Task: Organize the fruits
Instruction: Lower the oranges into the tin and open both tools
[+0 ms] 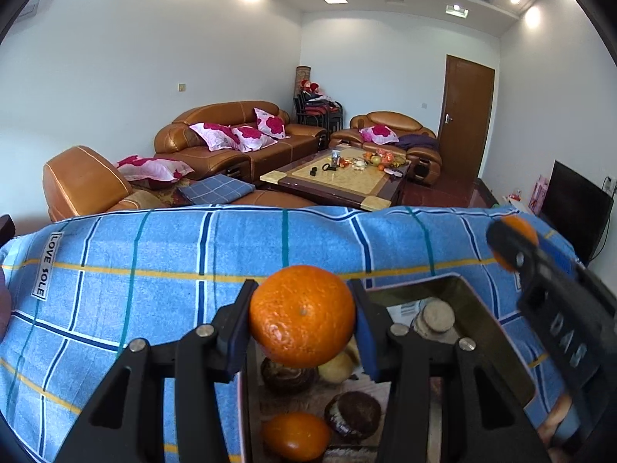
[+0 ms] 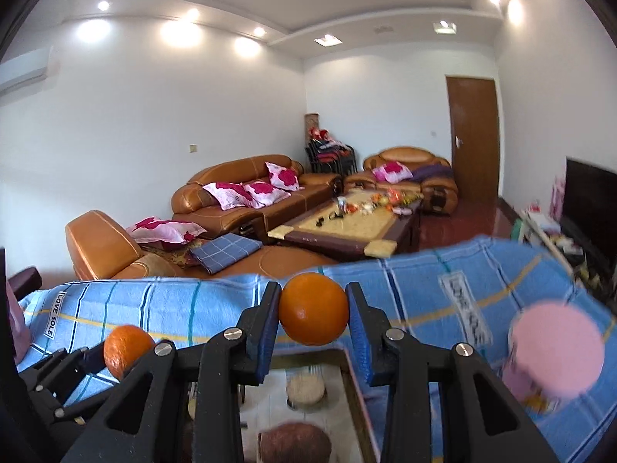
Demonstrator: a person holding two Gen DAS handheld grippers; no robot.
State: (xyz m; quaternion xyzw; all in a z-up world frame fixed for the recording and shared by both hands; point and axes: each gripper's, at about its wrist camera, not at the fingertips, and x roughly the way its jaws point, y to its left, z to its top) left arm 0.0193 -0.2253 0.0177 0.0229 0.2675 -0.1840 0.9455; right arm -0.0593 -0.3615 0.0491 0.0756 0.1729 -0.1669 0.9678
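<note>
We work over blue checked cloth (image 1: 154, 270) covering table; living room beyond: brown leather sofa (image 1: 235, 135), coffee table (image 1: 339, 181), wooden door (image 1: 468, 115), television (image 1: 578, 208). Our left gripper (image 1: 302, 320) pinches mandarin (image 1: 301, 314) above open tin (image 1: 478, 308), which holds another orange fruit (image 1: 295, 436). Our right gripper (image 2: 313, 314) pinches second mandarin (image 2: 313, 308) over same tin. Pink lid (image 2: 557, 347) lies blurred at right.

Left gripper (image 1: 302, 318) tilts downward, pads clamped on an orange (image 1: 301, 315); right gripper (image 2: 313, 316) likewise grips another orange (image 2: 313, 308).
</note>
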